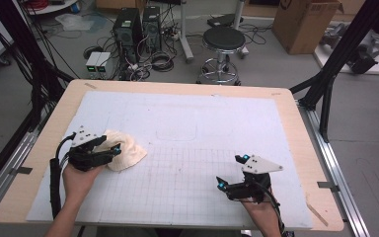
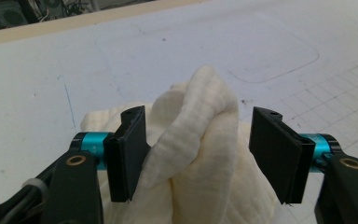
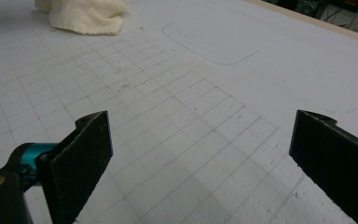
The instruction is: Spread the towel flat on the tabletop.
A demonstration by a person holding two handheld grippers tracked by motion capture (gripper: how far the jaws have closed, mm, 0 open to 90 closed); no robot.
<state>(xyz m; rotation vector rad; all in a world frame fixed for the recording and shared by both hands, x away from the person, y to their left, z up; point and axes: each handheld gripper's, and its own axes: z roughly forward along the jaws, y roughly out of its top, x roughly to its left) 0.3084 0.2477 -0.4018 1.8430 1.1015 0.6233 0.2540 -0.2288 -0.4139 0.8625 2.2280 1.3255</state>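
The left claw [image 2: 198, 156] straddles a bunched cream cloth [image 2: 200, 140] on the table [image 1: 187, 106], its jaws partly open with a raised fold of the fabric between them. In the left gripper view the near jaw's pad appears to touch the cloth, while a gap shows between the fabric and the other pad; whether the fold is truly pinched is hard to tell from this angle. From above, the left claw [image 1: 109, 149] lies low over the cloth [image 1: 126, 149] at the table's left side, the hand [image 1: 81, 177] behind it coming in from the near edge.

The right claw [image 1: 230, 172] hovers over the gridded part of the white mat [image 1: 187, 118] near the front right, well apart from the cloth. Its jaws stand wide open with nothing between them, the bare grid showing through the gap [image 3: 200, 154] in the right gripper view. The cloth [image 3: 86, 16] sits far off at that view's upper left.

Beyond the table, a black stool [image 1: 223, 42], computer towers [image 1: 137, 27] and a cardboard box [image 1: 306, 22] stand on the floor.
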